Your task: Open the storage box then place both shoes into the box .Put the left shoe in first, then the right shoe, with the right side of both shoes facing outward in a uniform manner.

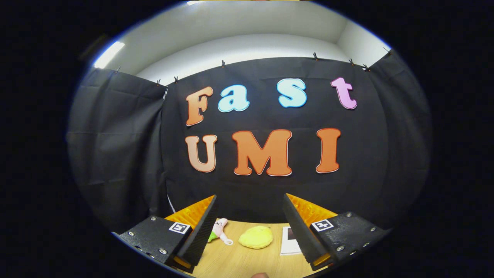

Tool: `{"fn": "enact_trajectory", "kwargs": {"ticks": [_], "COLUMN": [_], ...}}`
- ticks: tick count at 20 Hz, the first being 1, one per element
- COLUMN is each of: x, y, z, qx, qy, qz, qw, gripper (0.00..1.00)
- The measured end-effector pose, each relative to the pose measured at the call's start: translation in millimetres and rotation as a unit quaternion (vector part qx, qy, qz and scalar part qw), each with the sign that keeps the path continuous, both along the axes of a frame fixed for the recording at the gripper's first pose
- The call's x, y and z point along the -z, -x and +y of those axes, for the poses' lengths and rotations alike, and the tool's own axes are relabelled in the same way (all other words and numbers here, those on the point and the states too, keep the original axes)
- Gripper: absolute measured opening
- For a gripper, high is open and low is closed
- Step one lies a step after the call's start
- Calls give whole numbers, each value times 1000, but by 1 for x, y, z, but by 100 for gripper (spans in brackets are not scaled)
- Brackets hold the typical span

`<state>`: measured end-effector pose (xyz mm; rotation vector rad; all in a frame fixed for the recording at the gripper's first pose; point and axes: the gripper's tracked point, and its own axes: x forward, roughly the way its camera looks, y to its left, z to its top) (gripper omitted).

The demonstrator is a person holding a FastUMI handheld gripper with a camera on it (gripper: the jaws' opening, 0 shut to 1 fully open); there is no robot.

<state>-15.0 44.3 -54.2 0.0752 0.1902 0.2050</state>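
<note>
My gripper (250, 202) is held high and level, facing the black cloth wall, with its two fingers wide apart and nothing between them. Below and between the fingers I see a strip of wooden tabletop (239, 258).
On the tabletop lie a small pink plush toy (219, 228) by the left finger, a yellow plush toy (256, 237) in the middle, and a white card (290, 241) by the right finger. The black cloth wall (270, 185) stands just beyond the table's far edge.
</note>
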Motion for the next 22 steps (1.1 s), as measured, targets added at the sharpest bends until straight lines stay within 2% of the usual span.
{"fn": "enact_trajectory", "kwargs": {"ticks": [13, 16, 22], "x": [-24, -20, -23], "y": [-2, 3, 1], "z": [-8, -7, -10], "qx": [12, 2, 13], "qy": [5, 8, 13], "qz": [-25, -18, -26], "qw": [1000, 1000, 999], "gripper": [98, 98, 98]}}
